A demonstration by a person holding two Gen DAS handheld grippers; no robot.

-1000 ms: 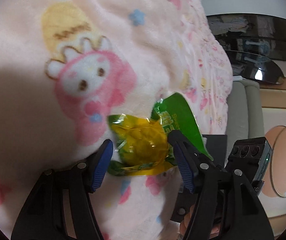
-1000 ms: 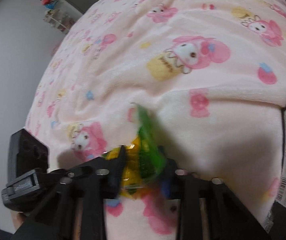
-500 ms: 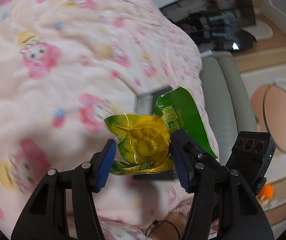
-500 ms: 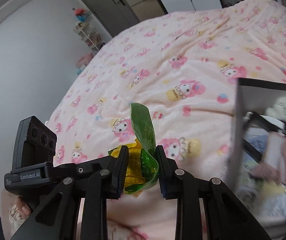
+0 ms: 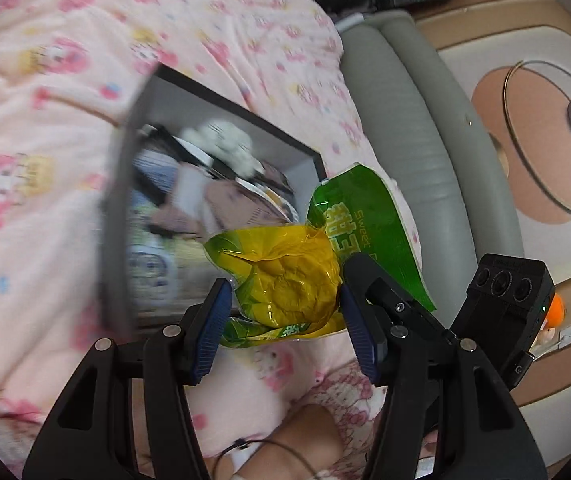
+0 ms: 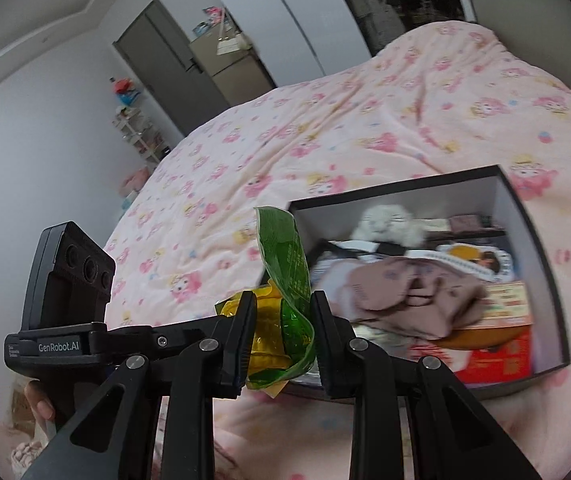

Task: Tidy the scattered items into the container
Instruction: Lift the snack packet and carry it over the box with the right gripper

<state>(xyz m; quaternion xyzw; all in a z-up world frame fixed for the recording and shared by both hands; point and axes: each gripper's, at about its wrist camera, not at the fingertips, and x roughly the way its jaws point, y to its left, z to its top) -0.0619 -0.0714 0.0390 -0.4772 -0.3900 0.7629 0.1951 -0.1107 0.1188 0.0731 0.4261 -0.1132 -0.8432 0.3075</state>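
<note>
Corn packet (image 5: 285, 284), yellow body with a green flap, sits lifted off the pink blanket (image 5: 45, 120), pinched from two sides at once: left gripper (image 5: 281, 320) closes its blue pads on the yellow bulge, right gripper (image 6: 279, 344) clamps the same bundle, the green flap standing up past its fingers. Open box (image 6: 525, 216), already holding a white plush and folded cloth, lies ahead and to the right in the right wrist view, ahead and left in the left; packet hangs at its near edge, not yet over the opening. Judgement: carry forward over the near wall, either hand equally placed.
</note>
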